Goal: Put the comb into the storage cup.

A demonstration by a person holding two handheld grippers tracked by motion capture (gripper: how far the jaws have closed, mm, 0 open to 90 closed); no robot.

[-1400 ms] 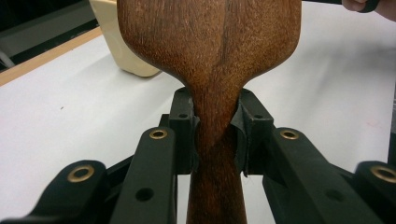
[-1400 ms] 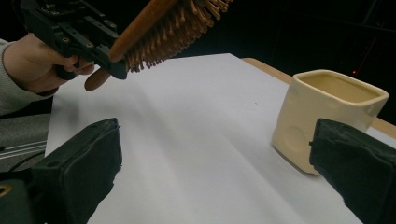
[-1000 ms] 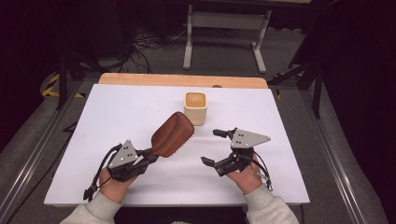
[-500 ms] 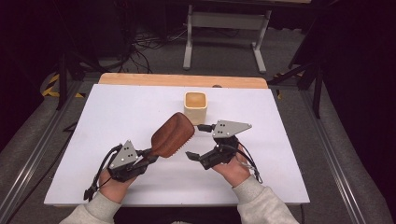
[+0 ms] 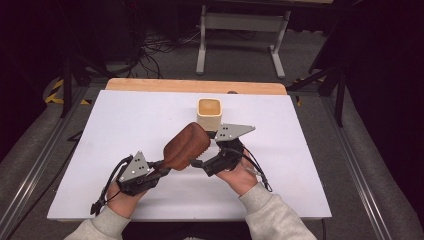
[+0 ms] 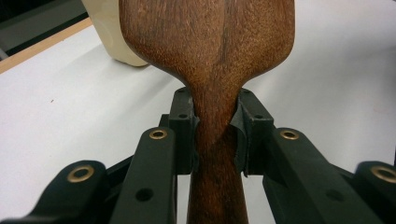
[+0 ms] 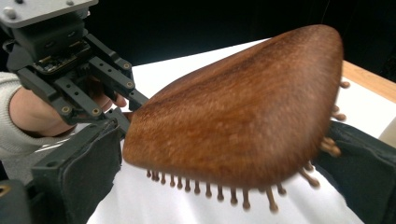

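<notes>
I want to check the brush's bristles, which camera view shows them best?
The right gripper view: the wooden hairbrush shows its pins along the lower edge. The high view and left gripper view show its smooth wooden back, the handle clamped in the left gripper.

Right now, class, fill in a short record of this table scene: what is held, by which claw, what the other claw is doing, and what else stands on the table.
held thing: wooden hairbrush, pins facing down
holder: left claw, shut on the brush's neck
other claw: right claw, jaws apart either side of the brush head, not gripping it
also on table: cream square cup, beyond the brush
surface: white table
</notes>
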